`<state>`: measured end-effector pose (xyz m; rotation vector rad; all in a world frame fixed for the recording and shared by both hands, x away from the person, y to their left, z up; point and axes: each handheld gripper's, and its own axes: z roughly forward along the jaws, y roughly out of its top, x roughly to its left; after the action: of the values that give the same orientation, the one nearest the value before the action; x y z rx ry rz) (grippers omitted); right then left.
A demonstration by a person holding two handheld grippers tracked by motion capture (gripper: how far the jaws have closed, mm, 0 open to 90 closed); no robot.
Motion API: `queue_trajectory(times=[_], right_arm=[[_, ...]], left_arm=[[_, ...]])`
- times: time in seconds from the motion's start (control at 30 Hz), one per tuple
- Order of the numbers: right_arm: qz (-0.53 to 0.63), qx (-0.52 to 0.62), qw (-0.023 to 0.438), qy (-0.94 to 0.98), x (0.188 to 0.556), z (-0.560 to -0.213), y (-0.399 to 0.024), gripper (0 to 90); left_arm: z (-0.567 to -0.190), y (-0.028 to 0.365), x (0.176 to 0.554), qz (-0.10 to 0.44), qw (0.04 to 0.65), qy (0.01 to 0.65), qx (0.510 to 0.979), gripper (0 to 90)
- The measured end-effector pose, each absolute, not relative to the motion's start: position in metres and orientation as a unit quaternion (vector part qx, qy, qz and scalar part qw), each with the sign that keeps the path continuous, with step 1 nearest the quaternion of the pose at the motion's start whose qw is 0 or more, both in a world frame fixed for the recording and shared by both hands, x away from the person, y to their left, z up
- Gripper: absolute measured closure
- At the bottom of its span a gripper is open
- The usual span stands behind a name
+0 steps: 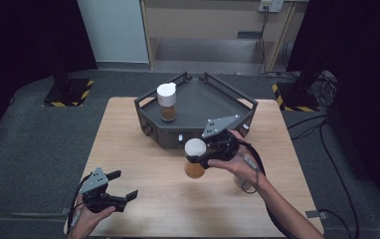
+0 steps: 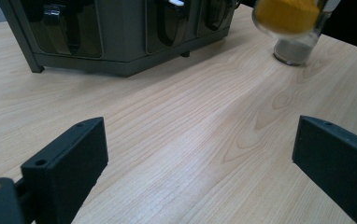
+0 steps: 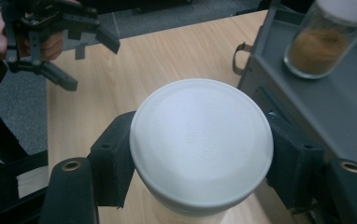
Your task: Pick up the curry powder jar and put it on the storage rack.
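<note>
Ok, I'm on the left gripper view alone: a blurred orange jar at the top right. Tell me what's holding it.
Observer: The right gripper is shut on that white-lidded jar, clear of the table.
Operator: Say what's on the grey tray.
Observer: One more jar with brown powder stands upright in the tray, at its left side.
Operator: Give me my own gripper.
Observer: The left gripper is open and holds nothing, near the table's front left corner.
</note>
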<state>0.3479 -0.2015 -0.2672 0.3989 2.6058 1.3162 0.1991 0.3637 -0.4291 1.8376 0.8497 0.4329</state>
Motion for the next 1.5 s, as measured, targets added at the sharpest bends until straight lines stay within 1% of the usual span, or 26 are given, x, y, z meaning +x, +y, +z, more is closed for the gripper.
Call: queue_trajectory(times=[0.47,0.67,0.87,1.5], right_arm=[[0.442,0.153,0.117,0.876,0.375,-0.241,-0.200,34.1],[0.449,0.168,0.114,0.870,0.386,-0.232,-0.200,34.1],[0.444,0.174,0.133,0.869,0.392,-0.218,-0.194,34.2],[0.444,0.211,0.156,0.857,0.416,-0.193,-0.184,34.1]], left_arm=[[-0.428,0.363,0.199,0.181,0.506,0.353,0.766,2.8],[-0.428,0.363,0.199,0.181,0.506,0.354,0.766,2.8],[-0.428,0.363,0.199,0.181,0.505,0.354,0.766,2.8],[-0.428,0.363,0.200,0.179,0.505,0.354,0.767,2.8]])
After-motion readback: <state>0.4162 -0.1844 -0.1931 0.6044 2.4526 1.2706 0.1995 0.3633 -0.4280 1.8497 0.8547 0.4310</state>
